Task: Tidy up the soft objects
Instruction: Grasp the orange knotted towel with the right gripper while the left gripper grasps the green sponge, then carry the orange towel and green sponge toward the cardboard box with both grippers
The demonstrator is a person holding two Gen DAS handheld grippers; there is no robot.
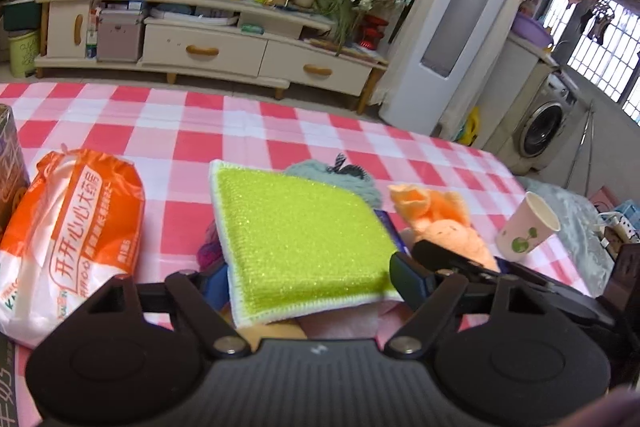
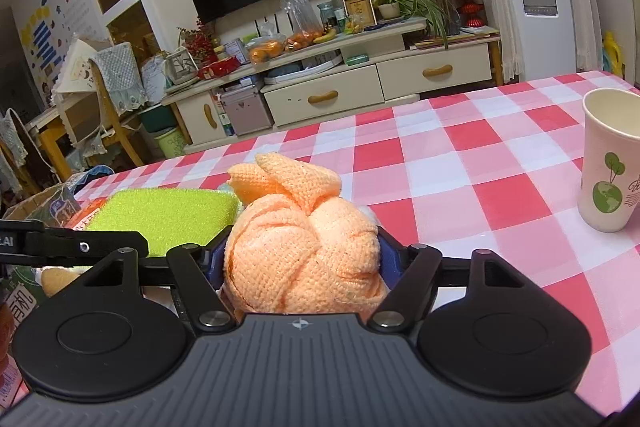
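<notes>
- gripping: left gripper (image 1: pixel 308 267) has its two blue pads on either side of a lime-green scrub pad (image 1: pixel 300 239); pads appear pressed against its edges, pad tilted with its far corner up toward 11 o'clock.
- right gripper (image 2: pixel 302 263) is clamped on a knotted orange knit cloth (image 2: pixel 304 243); blue pads touch both flanks, and the knot's loose ends stick up toward 12 o'clock.
- both items sit low over the worktop (image 2: pixel 460 163), which has a pink-and-white checked cover.
- left wrist view: orange-and-white plastic packet (image 1: pixel 72 235) lies at 9 o'clock of the scrub pad, apart from it; a teal knit piece (image 1: pixel 352 179) shows just behind the pad at 1 o'clock, partly hidden.
- same view: orange knit cloth sits at 3 o'clock of the scrub pad, just beside it, with the other gripper's black arm across its near side.
- paper cup (image 2: pixel 608 163) with a green tree print stands upright at 3 o'clock of the orange cloth, well apart.
- what lies under the scrub pad is blurred; cannot tell.
</notes>
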